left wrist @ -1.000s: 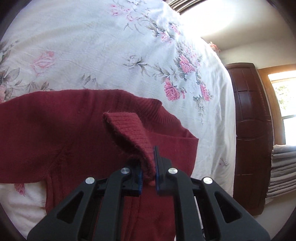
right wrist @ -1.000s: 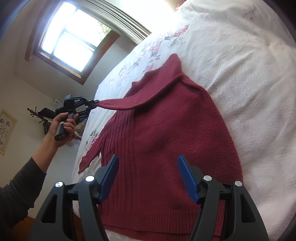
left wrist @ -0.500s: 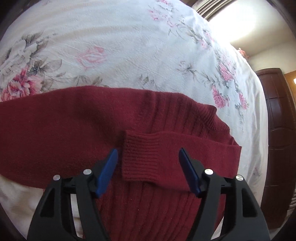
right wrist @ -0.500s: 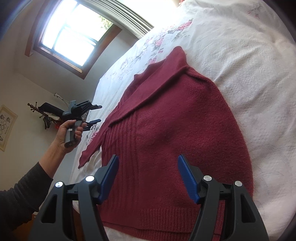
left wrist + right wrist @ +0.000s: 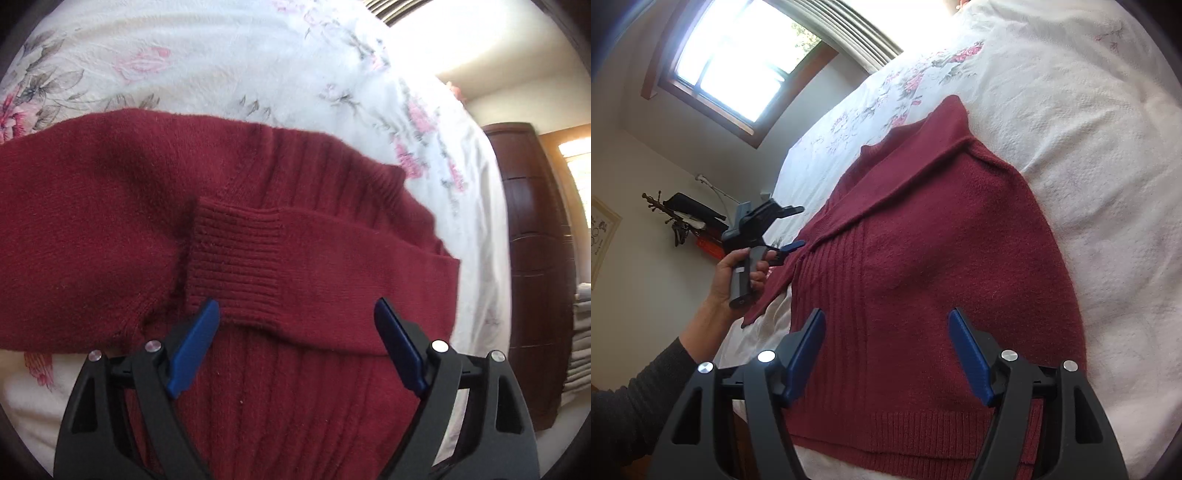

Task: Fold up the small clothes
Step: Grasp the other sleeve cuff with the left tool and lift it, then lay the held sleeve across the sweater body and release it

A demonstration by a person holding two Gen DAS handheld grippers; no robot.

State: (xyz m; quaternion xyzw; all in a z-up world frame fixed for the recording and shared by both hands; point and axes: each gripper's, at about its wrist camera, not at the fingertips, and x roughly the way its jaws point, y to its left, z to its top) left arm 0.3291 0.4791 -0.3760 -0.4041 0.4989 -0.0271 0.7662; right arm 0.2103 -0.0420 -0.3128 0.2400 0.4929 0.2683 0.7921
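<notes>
We see the red sweater lying flat on the floral bed, one sleeve cuff folded across its chest. Our left gripper hovers spread at six o'clock of the cuff; our right gripper gapes empty over the hem.

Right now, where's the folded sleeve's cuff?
In the left wrist view, the ribbed cuff lies flat across the sweater chest, below the collar, just ahead of the open left gripper.

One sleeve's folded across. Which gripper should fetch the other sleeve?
Probably left. The left gripper, jaws open, hangs right by the unfolded sleeve. The right gripper sits down at the hem, well away from it.
</notes>
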